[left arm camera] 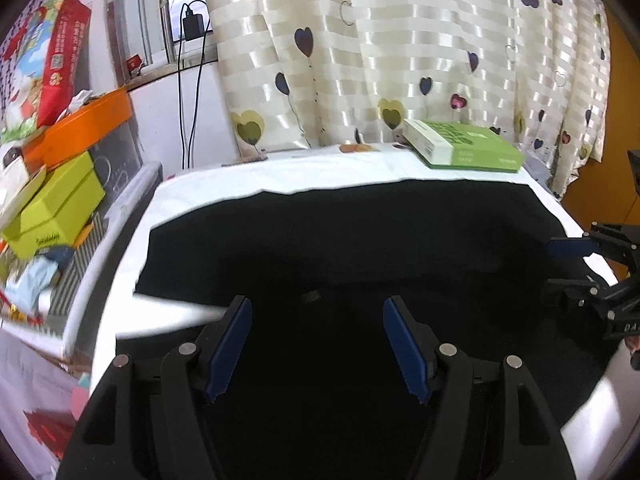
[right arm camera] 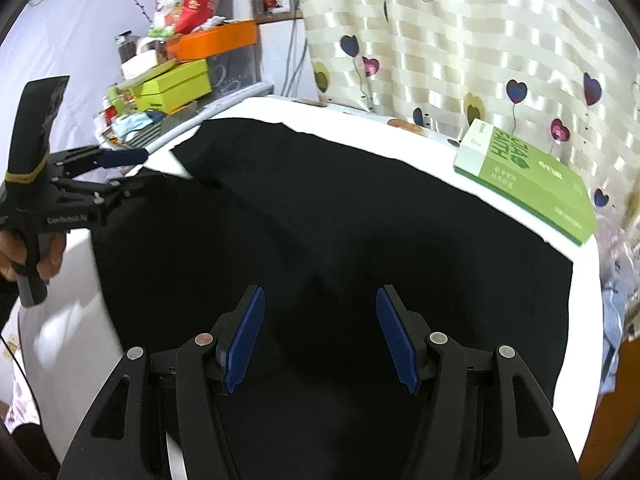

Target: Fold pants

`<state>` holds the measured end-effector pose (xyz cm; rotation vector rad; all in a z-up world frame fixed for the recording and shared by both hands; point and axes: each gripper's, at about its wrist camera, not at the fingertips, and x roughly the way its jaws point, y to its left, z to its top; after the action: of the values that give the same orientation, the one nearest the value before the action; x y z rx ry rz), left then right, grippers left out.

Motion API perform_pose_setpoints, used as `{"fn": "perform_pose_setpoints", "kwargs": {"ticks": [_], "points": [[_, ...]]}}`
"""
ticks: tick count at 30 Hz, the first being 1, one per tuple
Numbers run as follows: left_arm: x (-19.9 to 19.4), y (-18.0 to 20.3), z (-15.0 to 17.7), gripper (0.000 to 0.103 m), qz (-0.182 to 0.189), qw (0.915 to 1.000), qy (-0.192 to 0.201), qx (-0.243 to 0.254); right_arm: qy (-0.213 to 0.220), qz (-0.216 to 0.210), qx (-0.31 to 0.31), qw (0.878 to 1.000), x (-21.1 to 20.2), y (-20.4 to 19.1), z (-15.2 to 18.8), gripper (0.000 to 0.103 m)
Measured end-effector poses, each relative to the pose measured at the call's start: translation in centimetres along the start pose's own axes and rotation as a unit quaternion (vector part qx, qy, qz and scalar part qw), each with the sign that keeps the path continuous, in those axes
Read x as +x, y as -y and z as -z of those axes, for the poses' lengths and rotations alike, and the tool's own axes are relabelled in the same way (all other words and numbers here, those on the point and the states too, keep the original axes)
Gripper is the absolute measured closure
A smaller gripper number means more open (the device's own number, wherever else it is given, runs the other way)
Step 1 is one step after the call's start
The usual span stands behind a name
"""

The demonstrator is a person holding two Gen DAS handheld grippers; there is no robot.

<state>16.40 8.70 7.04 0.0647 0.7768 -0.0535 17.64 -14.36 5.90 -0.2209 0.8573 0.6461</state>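
The black pants (left arm camera: pixel 344 248) lie spread flat across my white-covered table (left arm camera: pixel 280 178), already looking like a broad folded slab. I judge I am between folds, so next I need an edge to pinch. My left gripper (left arm camera: pixel 318 344) and right gripper (right arm camera: pixel 320 336) both hover over the cloth, jaws wide apart, holding nothing. A green box (right arm camera: pixel 532 182) sits beyond.
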Motion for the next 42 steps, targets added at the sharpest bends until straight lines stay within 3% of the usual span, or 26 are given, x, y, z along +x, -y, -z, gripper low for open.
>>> {"fn": "perform_pose_setpoints", "kwargs": {"ticks": [8,17,28,33,35,36,37,38,42], "points": [[5.7,-3.9,-4.3,0.032,-0.011,0.9999,-0.011,0.001,-0.025,-0.011,-0.011,1.0,5.0,4.6,-4.7,0.044],[13.0,-7.2,-7.6,0.032,-0.023,0.9984,-0.05,0.012,-0.047,-0.027,-0.027,0.998,10.5,8.6,-9.0,0.044],[18.5,-7.6,-8.8,0.032,-0.002,0.9958,-0.076,0.051,-0.07,-0.05,-0.016,0.996,14.9,12.6,-10.6,0.044],[19.0,-7.9,-8.6,0.029,0.01,0.9952,-0.074,0.064,-0.068,-0.06,-0.026,0.996,15.1,12.7,-10.4,0.044],[19.1,-7.8,-8.6,0.032,0.012,0.9949,-0.074,0.068,-0.066,-0.054,-0.034,0.996,15.1,12.6,-10.2,0.052],[19.1,-7.7,-8.7,0.037,0.016,0.9948,-0.073,0.069,-0.064,-0.051,-0.038,0.996,14.9,12.6,-10.2,0.066],[19.1,-7.6,-8.7,0.044,0.022,0.9946,-0.074,0.069,-0.063,-0.054,-0.039,0.996,14.7,12.6,-10.1,0.086],[19.1,-7.5,-8.7,0.049,0.028,0.9944,-0.074,0.07,-0.063,-0.057,-0.04,0.996,14.7,12.6,-10.2,0.092],[18.7,-6.2,-8.4,0.082,0.036,0.9931,-0.067,0.089,-0.055,-0.035,-0.067,0.996,14.3,11.6,-9.8,0.095]]}}
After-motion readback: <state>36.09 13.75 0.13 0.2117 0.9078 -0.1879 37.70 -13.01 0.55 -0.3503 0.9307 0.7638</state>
